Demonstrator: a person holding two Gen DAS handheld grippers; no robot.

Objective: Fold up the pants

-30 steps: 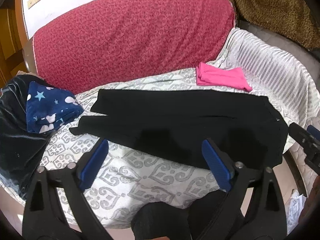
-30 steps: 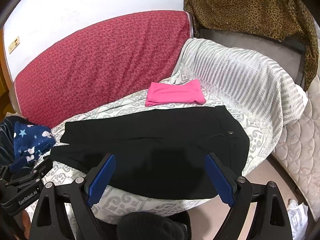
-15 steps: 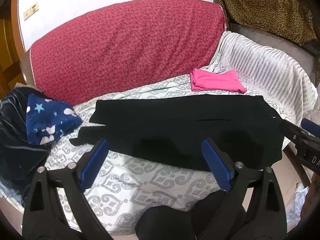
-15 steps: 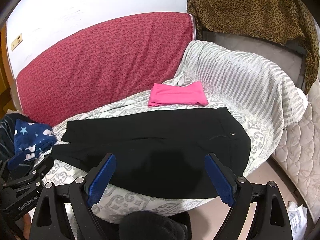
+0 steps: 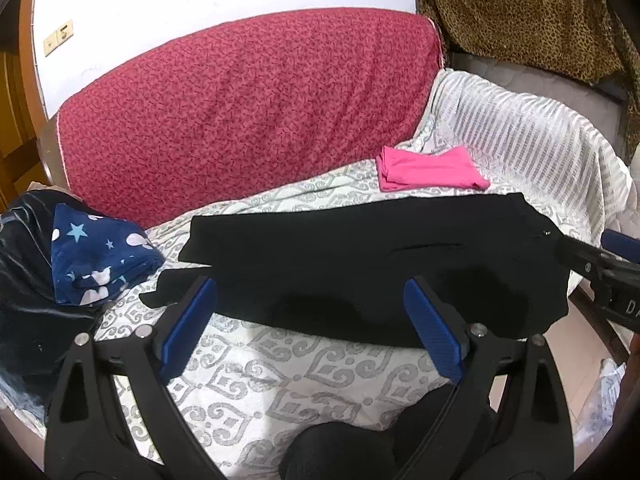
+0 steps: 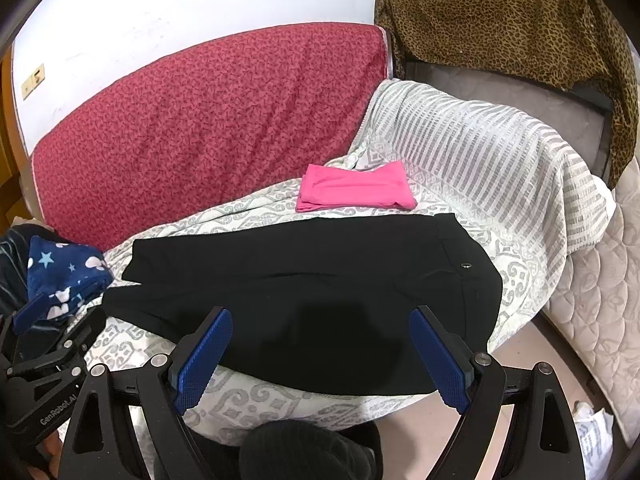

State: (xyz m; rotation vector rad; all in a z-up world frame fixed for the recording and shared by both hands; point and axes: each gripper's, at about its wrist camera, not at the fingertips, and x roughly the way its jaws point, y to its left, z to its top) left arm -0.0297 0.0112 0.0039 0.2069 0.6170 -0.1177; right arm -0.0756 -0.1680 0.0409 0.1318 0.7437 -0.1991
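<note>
While both the left gripper [image 5: 310, 334] and right gripper [image 6: 322, 360] hover wide open and empty, the black trousers [image 6: 320, 296] lie flat on the patterned bedspread [image 6: 256, 400], waistband right. The fabric looks soft, light and limp; the hems at left and the waistband corners seem the best holds.

left gripper [image 5: 310, 330]: jaws wide apart, holding nothing | right gripper [image 6: 322, 358]: jaws wide apart, holding nothing | both side by side
</note>
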